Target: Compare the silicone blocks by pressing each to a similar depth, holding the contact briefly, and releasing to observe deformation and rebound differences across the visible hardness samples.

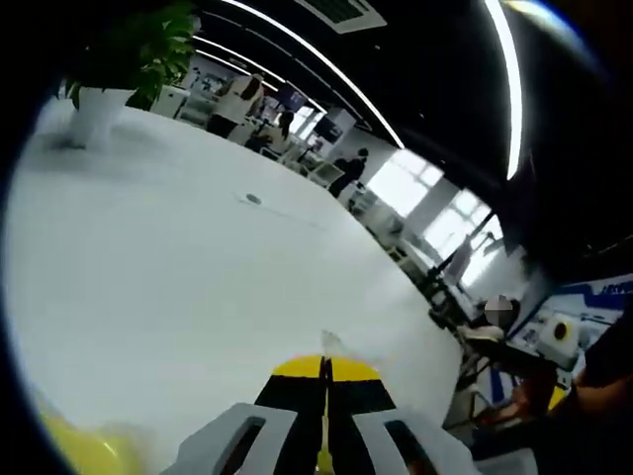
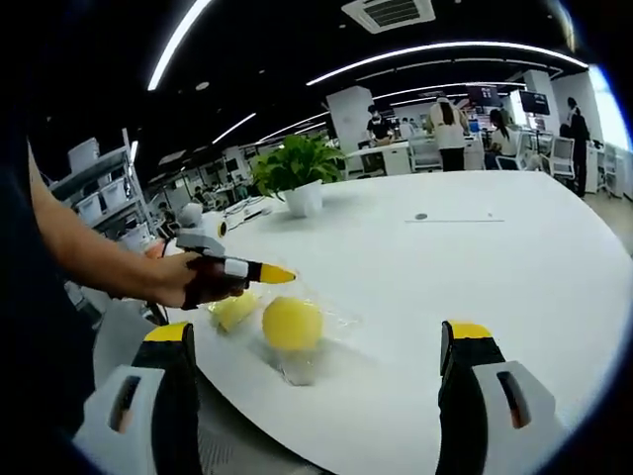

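A round yellow silicone block point(image 2: 292, 324) lies near the front edge of the white table point(image 2: 495, 257), inside a thin clear wrap. To its left is a paler yellow block point(image 2: 235, 310), and a clear block point(image 2: 297, 368) sits just in front of it. My right gripper point(image 2: 318, 336) is wide open, its yellow-tipped jaws standing either side of the blocks and short of them. A hand holds my left gripper point(image 2: 280, 274) shut, its yellow tips just above the paler block. In the left gripper view the left gripper point(image 1: 324, 371) is shut over bare table point(image 1: 198, 277), with a blurred yellow block point(image 1: 74, 445) at the lower left.
A potted plant point(image 2: 302, 168) stands at the far side of the table, also seen as the plant point(image 1: 129, 49) in the left gripper view. A small round disc point(image 2: 421, 216) is set in the tabletop. Desks, shelves and people fill the office behind. The person's arm point(image 2: 89, 252) reaches in from the left.
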The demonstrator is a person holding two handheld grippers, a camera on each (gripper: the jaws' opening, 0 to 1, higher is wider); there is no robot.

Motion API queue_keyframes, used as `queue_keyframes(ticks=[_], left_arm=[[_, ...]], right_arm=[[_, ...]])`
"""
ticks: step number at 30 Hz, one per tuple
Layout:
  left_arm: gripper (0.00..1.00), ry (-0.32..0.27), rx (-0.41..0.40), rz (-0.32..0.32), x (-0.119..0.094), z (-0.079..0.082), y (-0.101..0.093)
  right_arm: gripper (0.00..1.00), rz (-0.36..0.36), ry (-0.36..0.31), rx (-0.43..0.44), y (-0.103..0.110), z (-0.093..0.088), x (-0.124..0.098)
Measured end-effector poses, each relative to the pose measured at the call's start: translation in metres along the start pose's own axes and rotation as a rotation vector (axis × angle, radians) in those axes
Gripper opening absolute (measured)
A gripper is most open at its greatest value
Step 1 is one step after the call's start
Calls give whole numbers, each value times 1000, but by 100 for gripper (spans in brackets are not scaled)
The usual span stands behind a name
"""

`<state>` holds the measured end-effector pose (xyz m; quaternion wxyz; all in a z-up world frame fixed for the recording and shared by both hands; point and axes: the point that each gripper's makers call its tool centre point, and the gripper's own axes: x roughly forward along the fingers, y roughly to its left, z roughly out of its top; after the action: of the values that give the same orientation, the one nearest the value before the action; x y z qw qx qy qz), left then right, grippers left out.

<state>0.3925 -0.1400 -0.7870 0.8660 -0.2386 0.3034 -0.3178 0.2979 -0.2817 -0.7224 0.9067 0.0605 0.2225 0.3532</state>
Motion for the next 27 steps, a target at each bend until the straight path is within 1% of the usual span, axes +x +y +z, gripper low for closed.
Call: queue_keyframes(ticks=[2,7,9,12,15,17,19,21,22,24,26,27], left_arm=[[0,14,12,2,4,-3,2],[0,87,76,29,10,-22,16],[0,107,90,30,10,-27,18],[0,123,114,32,11,-30,22],[0,143,112,41,11,-34,25],[0,179,126,67,11,-41,29],[0,191,138,70,11,-45,30],[0,235,170,93,10,-55,36],[0,235,171,93,10,-57,37],[0,236,170,102,9,-56,35],[0,245,211,110,10,-56,36],[0,246,218,110,11,-55,36]], right_arm=[[96,2,-3,-5,1,1,0],[96,-2,-4,2,-1,3,1],[96,-9,-6,7,-4,3,0],[96,-14,-6,14,-5,2,-1],[96,-20,-3,19,-6,0,-3],[96,-23,-6,23,-6,0,-4],[96,-26,-7,24,-6,0,-4],[96,-26,-4,26,-5,-1,-5],[96,-24,-3,26,-5,-2,-6],[96,-25,-1,26,-5,-3,-7],[96,-26,0,26,-5,-2,-8],[96,-26,-1,26,-5,-2,-8]])
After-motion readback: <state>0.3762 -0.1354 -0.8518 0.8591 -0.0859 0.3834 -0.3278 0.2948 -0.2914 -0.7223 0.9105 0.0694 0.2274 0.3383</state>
